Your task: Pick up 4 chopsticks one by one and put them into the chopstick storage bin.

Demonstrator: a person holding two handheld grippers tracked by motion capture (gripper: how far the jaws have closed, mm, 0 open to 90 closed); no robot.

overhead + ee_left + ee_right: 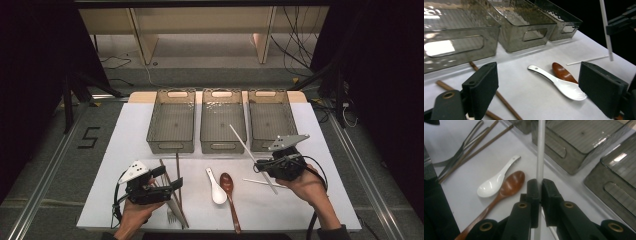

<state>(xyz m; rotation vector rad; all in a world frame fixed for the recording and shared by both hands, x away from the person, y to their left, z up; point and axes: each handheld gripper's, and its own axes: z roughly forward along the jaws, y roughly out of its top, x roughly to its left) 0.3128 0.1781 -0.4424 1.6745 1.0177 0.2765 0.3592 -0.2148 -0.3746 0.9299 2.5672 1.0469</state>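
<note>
1. One piece of writing can be read: a black figure "5" (88,137) on the grey floor left of the table, seen in the high view. The bins and utensils show no labels.
2. Three smoky translucent bins (171,120) (223,120) (270,118) stand side by side along the far part of the white table (125,135), each with a handle slot in its near wall.
3. The right gripper (257,164), held by the right hand (309,186), has its jaws closed on a white chopstick (244,144). The stick slants up and away over the near edge of the middle and right bins. Its own view shows the stick pinched between the pads (533,188).
4. A second white chopstick (261,182) lies flat on the table beneath that gripper.
5. The left gripper (170,178), in the left hand (134,212), has its jaws wide apart and holds nothing. It hovers over brown chopsticks (177,172) and a fork (172,214) near the table's front edge.
6. Open white surface lies between the bins and the utensils, and along the left side.
7. A white spoon (215,188) and a brown wooden spoon (229,196) lie side by side mid-table; the left gripper view shows their bowls touching.
</note>
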